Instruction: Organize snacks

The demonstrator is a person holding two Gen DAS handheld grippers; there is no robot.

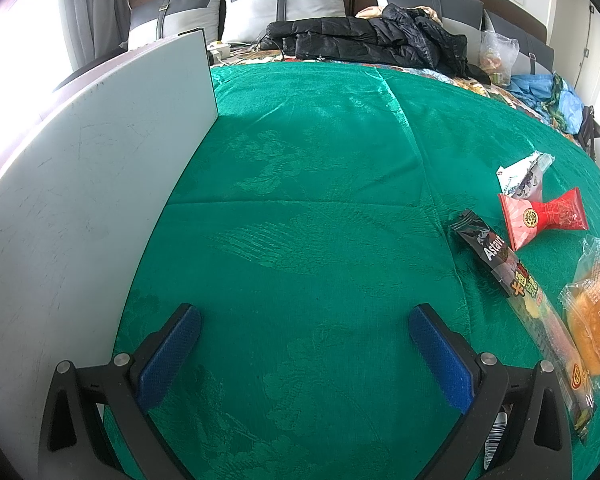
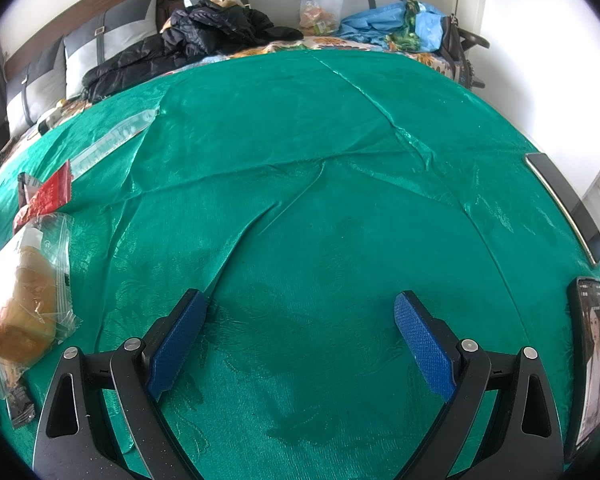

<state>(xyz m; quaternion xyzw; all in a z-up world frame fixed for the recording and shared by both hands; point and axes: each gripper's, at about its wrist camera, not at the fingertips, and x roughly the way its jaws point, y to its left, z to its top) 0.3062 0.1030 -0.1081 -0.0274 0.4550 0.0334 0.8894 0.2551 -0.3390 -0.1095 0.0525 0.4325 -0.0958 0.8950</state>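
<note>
Green bedspread (image 1: 300,200) is spread beneath both grippers. A white board (image 1: 80,200) is seen left of the left gripper (image 1: 305,354), whose jaws are held wide and empty. To its right lie a bread packet (image 1: 596,316), a long dark wafer stick (image 1: 516,288), a red snack (image 1: 540,218). The right gripper (image 2: 300,336) is likewise spread wide, empty, a phone (image 2: 592,360) lying to its right.

Bread packet (image 1: 596,316) cut off at the right edge — phone (image 2: 592,360) partly cropped, long snack's (image 1: 540,320) small print illegible.
</note>
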